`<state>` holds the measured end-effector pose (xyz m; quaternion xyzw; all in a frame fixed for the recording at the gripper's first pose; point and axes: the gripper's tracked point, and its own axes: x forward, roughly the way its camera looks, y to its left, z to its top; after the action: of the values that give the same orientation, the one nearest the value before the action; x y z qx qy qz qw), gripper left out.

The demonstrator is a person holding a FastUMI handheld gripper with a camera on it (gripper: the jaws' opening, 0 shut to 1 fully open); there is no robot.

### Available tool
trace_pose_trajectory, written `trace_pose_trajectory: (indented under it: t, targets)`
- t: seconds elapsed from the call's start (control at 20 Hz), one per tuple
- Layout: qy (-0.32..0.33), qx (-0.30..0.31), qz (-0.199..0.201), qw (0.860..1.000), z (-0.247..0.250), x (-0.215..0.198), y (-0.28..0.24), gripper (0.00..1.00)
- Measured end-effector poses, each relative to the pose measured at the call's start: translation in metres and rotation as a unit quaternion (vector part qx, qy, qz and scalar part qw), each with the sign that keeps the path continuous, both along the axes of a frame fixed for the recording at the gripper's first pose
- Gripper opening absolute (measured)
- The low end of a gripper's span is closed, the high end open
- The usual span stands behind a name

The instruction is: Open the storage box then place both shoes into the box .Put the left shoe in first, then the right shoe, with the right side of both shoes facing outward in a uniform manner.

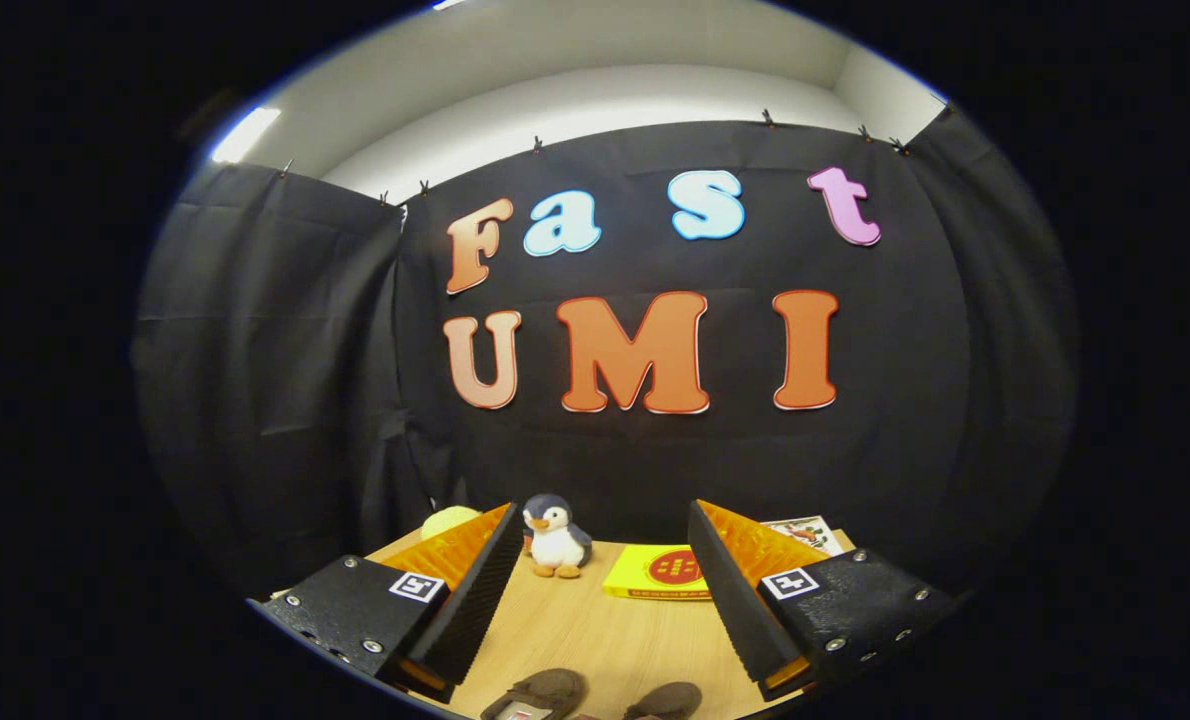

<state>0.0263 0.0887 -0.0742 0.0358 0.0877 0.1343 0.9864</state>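
1. The two shoes were seen lowest and nearest, below and between the fingers of the claw (605,600): a left-hand shoe (537,694) and a right-hand shoe (667,700), both dark brown and cut off by the view, so their long axes and which foot each fitted could not be told
2. The claw was held wide apart with nothing between its fingers, raised and aimed level above the bench (595,630), so the shoes lay beneath its line of reach
3. The storage box could not be made out, so a downward tilt was judged needed before any grasp
4. Beyond the fingertips a toy penguin (556,537) stood upright, and a flat yellow box (657,573) lay just beside it
5. A pale yellow-green round thing (448,520) was partly hidden behind one finger, and a printed card (805,533) behind the other
6. Nothing was seen standing between claw and shoes
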Motion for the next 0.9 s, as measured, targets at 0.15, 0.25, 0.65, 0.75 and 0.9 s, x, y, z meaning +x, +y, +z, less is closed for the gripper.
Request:
trace_pose_trajectory:
  t: [0.15,0.25,0.65,0.75,0.9]
  targets:
    - [0.054,0.021,0.055,0.997,-0.033,-0.004,0.037,0.99]
    - [0.112,0.046,0.097,0.988,-0.062,-0.013,0.065,0.99]
    - [0.314,0.115,0.217,0.917,-0.158,-0.063,0.153,0.98]
    - [0.357,0.138,0.233,0.894,-0.174,-0.077,0.173,0.98]
    - [0.403,0.148,0.25,0.868,-0.204,-0.089,0.199,0.98]
